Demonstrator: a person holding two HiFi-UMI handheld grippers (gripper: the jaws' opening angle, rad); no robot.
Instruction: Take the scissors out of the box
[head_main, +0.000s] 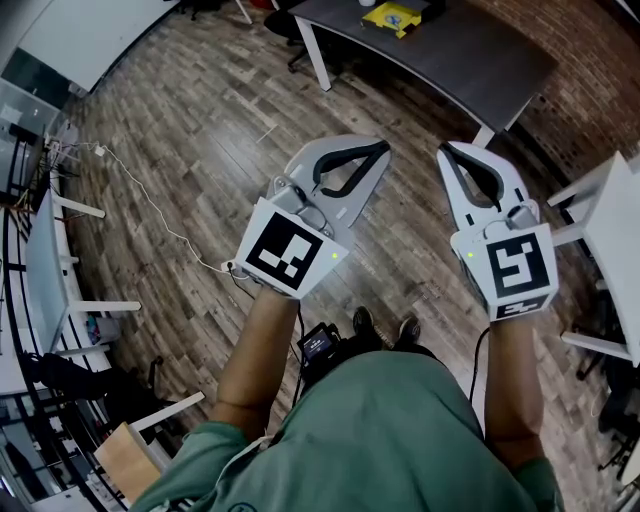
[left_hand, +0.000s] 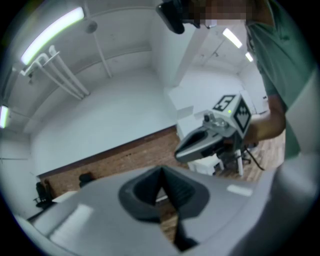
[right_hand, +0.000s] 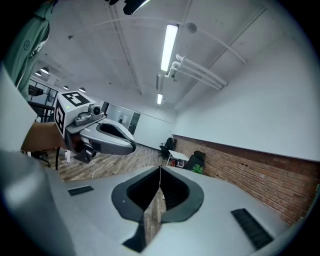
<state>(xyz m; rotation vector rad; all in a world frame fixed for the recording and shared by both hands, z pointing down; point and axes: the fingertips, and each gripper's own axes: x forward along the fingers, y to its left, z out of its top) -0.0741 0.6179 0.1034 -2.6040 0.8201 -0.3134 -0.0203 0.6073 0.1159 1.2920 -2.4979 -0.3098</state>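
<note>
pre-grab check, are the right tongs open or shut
Shut: the right tongs meet at the tips in the right gripper view, nothing between.

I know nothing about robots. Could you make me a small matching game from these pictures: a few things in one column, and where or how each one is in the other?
Things:
1. left gripper and right gripper
2. yellow object
3. white cable
4. shirt

Descriptions:
A. green
B. on the dark table
C. jaws together, nothing between them
D. lying on the wooden floor

Pairs: 1-C, 2-B, 3-D, 4-A
</note>
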